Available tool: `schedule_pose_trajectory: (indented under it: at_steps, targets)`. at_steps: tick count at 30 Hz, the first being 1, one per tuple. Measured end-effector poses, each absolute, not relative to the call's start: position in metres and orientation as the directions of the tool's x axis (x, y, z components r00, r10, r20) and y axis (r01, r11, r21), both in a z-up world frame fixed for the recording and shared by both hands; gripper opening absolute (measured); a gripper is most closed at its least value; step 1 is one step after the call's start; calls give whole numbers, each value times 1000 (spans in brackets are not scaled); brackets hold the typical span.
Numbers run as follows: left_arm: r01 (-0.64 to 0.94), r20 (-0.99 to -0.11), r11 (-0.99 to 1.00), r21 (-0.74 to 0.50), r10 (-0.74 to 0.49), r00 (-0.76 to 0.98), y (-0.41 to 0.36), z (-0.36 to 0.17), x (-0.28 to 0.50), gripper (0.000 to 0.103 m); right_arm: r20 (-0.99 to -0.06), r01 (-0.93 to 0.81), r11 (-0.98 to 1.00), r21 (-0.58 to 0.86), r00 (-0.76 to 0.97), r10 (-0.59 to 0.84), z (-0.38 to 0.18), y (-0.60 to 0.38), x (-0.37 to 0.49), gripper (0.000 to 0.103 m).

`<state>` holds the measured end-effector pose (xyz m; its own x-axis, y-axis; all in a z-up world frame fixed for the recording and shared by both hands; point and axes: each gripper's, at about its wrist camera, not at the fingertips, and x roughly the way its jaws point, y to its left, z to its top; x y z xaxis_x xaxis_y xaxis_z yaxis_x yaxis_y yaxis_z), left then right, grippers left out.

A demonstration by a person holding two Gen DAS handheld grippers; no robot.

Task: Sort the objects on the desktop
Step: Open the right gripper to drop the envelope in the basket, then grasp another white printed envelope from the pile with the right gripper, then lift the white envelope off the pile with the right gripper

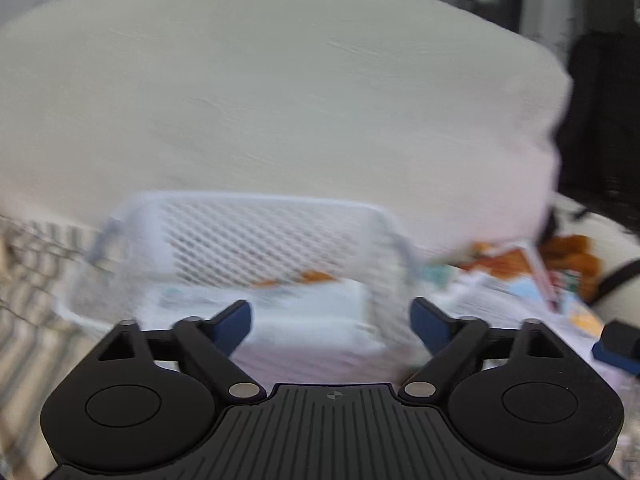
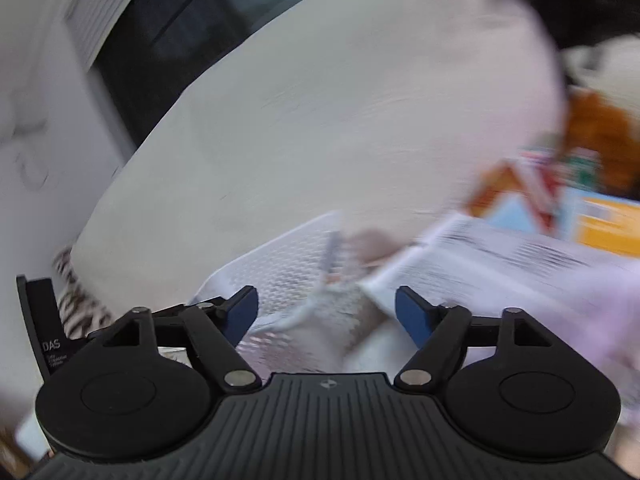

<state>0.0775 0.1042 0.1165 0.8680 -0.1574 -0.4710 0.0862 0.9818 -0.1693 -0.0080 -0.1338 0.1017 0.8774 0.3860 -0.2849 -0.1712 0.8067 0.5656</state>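
Both views heavily motion-blurred; print on the papers unreadable. White mesh basket (image 1: pixel 256 248) sits on the pale tabletop (image 1: pixel 280 100), directly ahead of the left gripper (image 1: pixel 330 320); something flat and white with orange marks lies inside, probably paper. Left jaws spread wide, nothing between them. Right gripper (image 2: pixel 326 312) tilted, jaws likewise apart and empty, over the basket's corner (image 2: pixel 280 264) and a printed sheet (image 2: pixel 500 252). Colourful booklets (image 2: pixel 520 192) and a brown plush toy (image 1: pixel 568 252) lie beyond, partly cut off.
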Motion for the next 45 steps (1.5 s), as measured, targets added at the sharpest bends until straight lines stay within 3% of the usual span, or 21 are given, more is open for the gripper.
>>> schedule_pose_trajectory:
  at_steps: [7, 18, 22, 26, 27, 28, 30, 39, 42, 45]
  targets:
    - [219, -540, 920, -326, -371, 756, 39, 95, 88, 103, -296, 2, 696, 719, 906, 303, 58, -213, -49, 86]
    - [176, -597, 909, -378, -384, 704, 25, 74, 105, 103, -250, 53, 558, 828, 926, 283, 26, -233, -62, 83]
    - [153, -611, 908, -389, -379, 695, 27, 70, 110, 103, -209, 14, 524, 852, 925, 316, 25, -229, -44, 55]
    - [150, -622, 914, -378, -371, 689, 25, 65, 111, 103, -205, 23, 510, 860, 931, 304, 27, -226, -28, 46]
    - [149, -626, 916, -374, -367, 688, 25, 63, 111, 103, -208, 28, 509, 860, 931, 301, 27, -225, -25, 37]
    - [147, -631, 917, -371, -365, 684, 24, 61, 112, 103, -221, 41, 505, 862, 927, 302, 24, -224, -21, 22]
    - [139, -640, 917, -374, -364, 677, 24, 57, 113, 103, -253, 71, 497, 865, 917, 309, 16, -225, -16, 6]
    - [113, -642, 923, -369, -341, 687, 31, 57, 117, 103, -199, 85, 580, 810, 970, 136, 26, -253, -88, 4]
    - [86, -647, 917, -390, -339, 683, 30, 57, 122, 103, -281, 172, 668, 724, 958, 58, 23, -250, -98, 4]
    - [54, -647, 942, -331, -268, 714, 24, 64, 124, 103, -359, 277, 754, 596, 931, -58, 12, -237, -94, 4]
